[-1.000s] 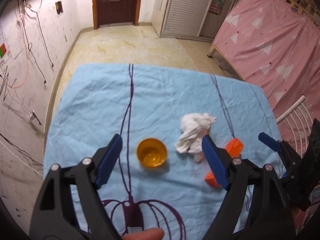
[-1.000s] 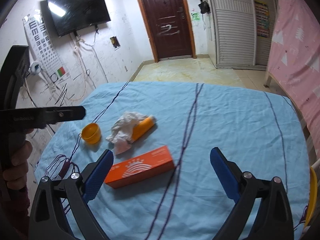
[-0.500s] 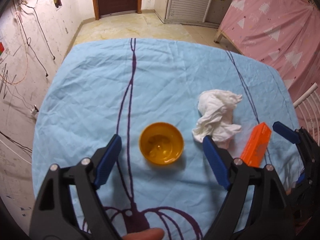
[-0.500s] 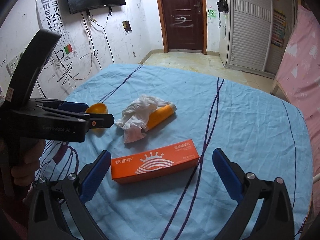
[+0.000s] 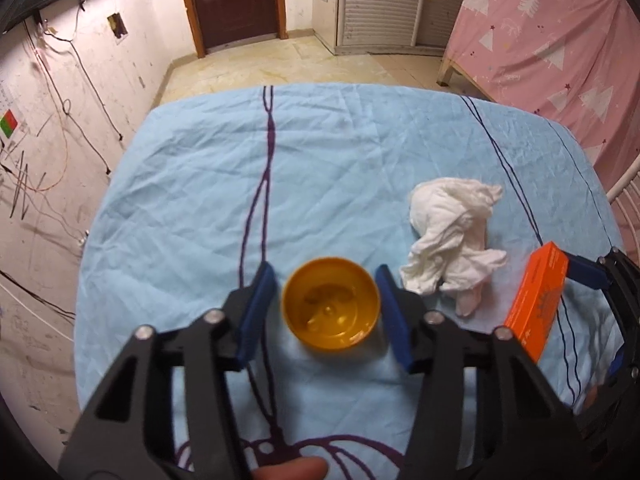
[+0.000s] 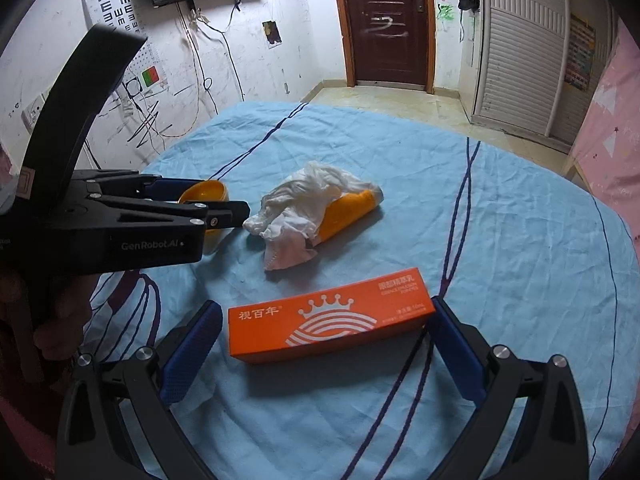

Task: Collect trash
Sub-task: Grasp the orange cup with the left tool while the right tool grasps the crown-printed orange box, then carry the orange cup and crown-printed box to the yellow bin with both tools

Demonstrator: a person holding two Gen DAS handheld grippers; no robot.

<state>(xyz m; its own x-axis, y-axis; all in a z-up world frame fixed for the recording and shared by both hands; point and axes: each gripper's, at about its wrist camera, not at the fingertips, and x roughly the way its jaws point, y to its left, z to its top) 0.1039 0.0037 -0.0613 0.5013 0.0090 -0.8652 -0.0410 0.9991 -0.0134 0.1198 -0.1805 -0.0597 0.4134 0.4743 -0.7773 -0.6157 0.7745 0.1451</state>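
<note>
A small orange cup (image 5: 331, 304) sits on the blue tablecloth (image 5: 320, 168) between the blue pads of my left gripper (image 5: 326, 298), whose jaws stand close on either side with small gaps. The cup also shows in the right wrist view (image 6: 206, 196). A crumpled white tissue (image 5: 452, 236) lies to its right, over an orange tube (image 6: 348, 212). An orange carton (image 6: 330, 320) lies flat between the wide-open jaws of my right gripper (image 6: 324, 340). The carton shows edge-on in the left wrist view (image 5: 538, 304).
The table's far half holds only the cloth with purple lines. A pink-covered bed (image 5: 552, 40) stands at the right, a white chair back (image 5: 624, 196) by the table's right edge. A wall with cables (image 5: 48, 128) is at the left.
My left gripper has come down around the orange cup and its jaws have narrowed. My right gripper has moved forward so the carton lies between its jaws.
</note>
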